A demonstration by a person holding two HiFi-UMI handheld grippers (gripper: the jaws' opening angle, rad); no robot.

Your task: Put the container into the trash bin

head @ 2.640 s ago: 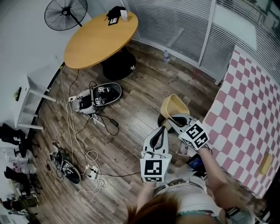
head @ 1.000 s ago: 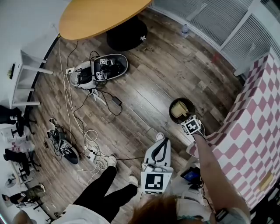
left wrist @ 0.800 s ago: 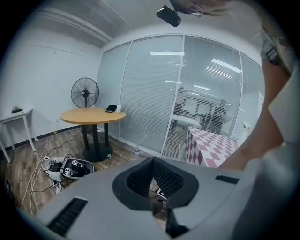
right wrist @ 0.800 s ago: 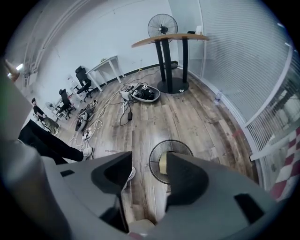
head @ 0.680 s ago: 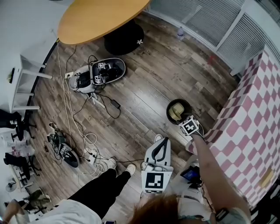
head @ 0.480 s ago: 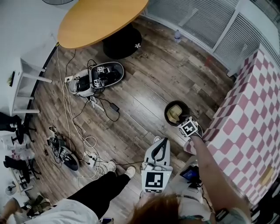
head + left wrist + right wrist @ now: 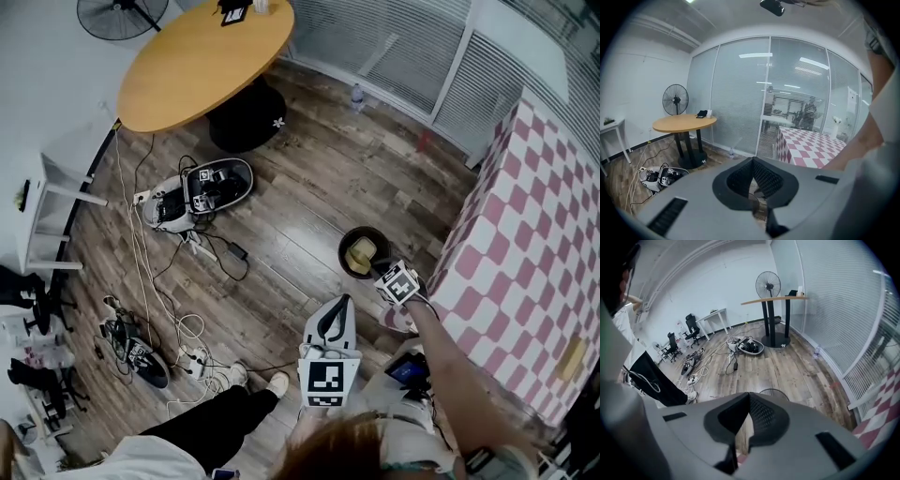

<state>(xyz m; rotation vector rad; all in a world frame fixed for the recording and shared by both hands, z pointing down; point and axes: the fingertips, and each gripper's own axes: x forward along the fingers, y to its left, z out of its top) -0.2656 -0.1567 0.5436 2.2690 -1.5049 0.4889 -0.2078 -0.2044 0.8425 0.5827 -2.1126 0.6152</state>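
Closest in, the left gripper (image 7: 339, 302) hangs over the wooden floor (image 7: 300, 202). Its jaws are pressed together with nothing between them. To its left, a second person's legs in black trousers (image 7: 211, 427) stand on the floor.

Just beyond, to the right, the right gripper (image 7: 384, 272) points steeply down. Its jaws are likewise closed and empty, and its marker cube (image 7: 398, 284) faces up.

Directly past its tips is the black round trash bin (image 7: 344, 241). It stands on the floor near the corner of the pink-and-white checkered table (image 7: 525, 234). The yellow container (image 7: 360, 255) lies inside the bin, apart from both grippers.

Farther left, cables (image 7: 150, 281) sprawl over the floor. They run toward an open case (image 7: 217, 184) packed with equipment.

Behind that stands the round wooden table (image 7: 202, 61) on its black foot, with small dark items at its far edge.

A standing fan (image 7: 112, 14) is at the back left corner. A small bottle (image 7: 355, 94) stands on the floor beside the blinds (image 7: 375, 37).
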